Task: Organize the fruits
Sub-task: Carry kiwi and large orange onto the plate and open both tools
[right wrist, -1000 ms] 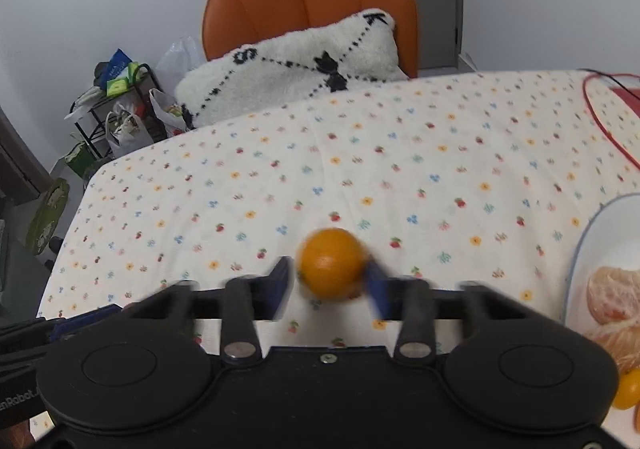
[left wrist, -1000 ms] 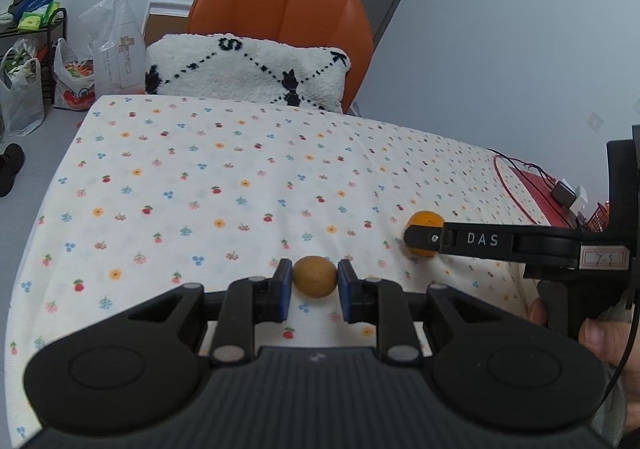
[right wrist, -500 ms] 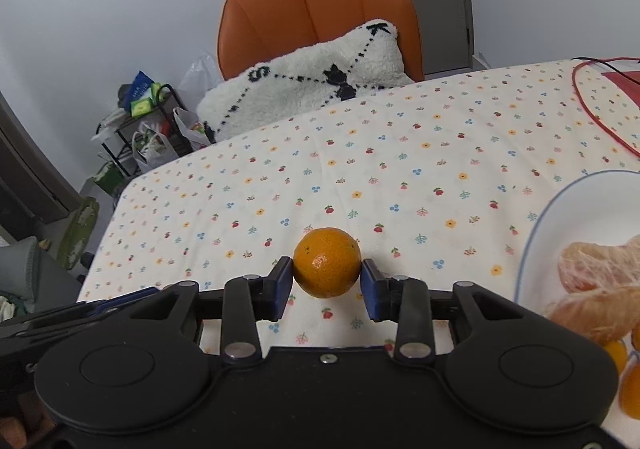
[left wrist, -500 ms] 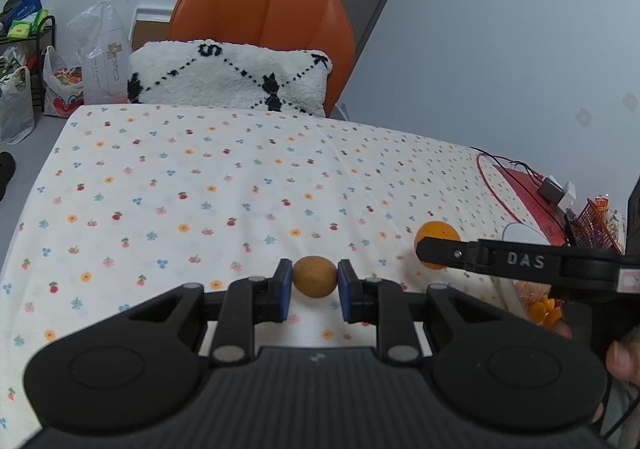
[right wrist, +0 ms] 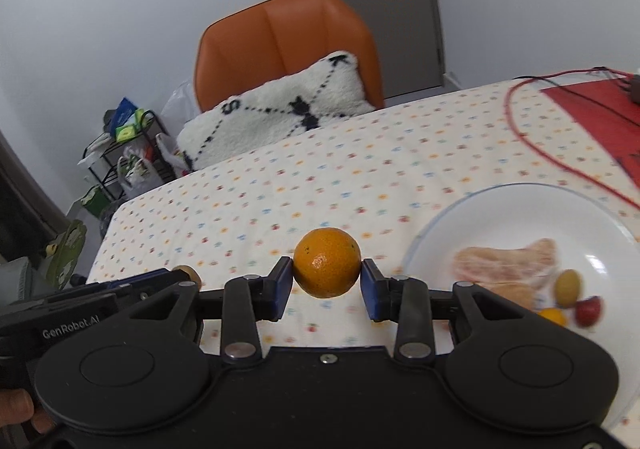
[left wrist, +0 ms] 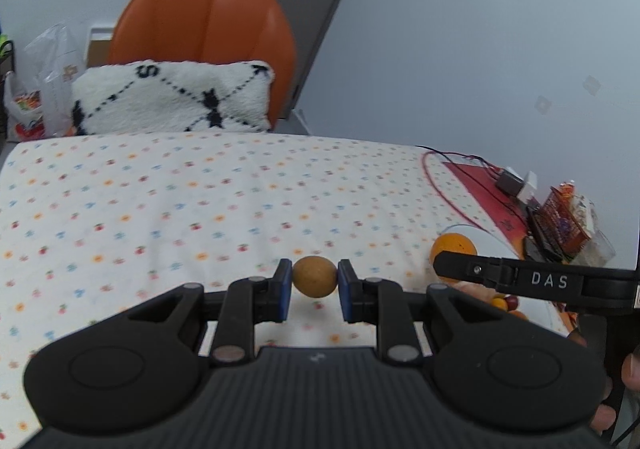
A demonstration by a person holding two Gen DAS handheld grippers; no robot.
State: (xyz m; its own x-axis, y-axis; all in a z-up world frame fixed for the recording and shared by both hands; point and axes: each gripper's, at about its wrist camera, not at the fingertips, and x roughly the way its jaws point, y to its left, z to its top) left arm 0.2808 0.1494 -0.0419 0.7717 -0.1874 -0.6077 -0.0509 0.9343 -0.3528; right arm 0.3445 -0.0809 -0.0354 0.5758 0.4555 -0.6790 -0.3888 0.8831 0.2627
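Note:
My left gripper [left wrist: 314, 277] is shut on a small round brown fruit [left wrist: 314, 276], held above the flowered tablecloth [left wrist: 200, 201]. In the right wrist view my right gripper [right wrist: 327, 269] is shut on an orange [right wrist: 327, 263], just left of a white plate [right wrist: 500, 217]. The plate holds peeled citrus segments [right wrist: 508, 265], a yellow-green fruit [right wrist: 567, 282], a red one [right wrist: 589, 309] and a small orange one [right wrist: 552, 315]. The left wrist view shows the right gripper's finger [left wrist: 500, 275] with the orange [left wrist: 452, 245] at the right. The left gripper's finger [right wrist: 132, 283] shows at the lower left in the right wrist view.
An orange chair [right wrist: 288, 37] with a white patterned cushion [right wrist: 280, 109] stands at the table's far edge. A red cable [right wrist: 532, 145], a red mat [right wrist: 596, 105] and a snack packet [left wrist: 560, 217] lie at the right end. Bags and a wire rack [right wrist: 124, 153] stand on the floor to the left.
Both grippers have moved right and risen a little, each keeping its fruit. The plate with fruit has come into fuller view beside the right gripper.

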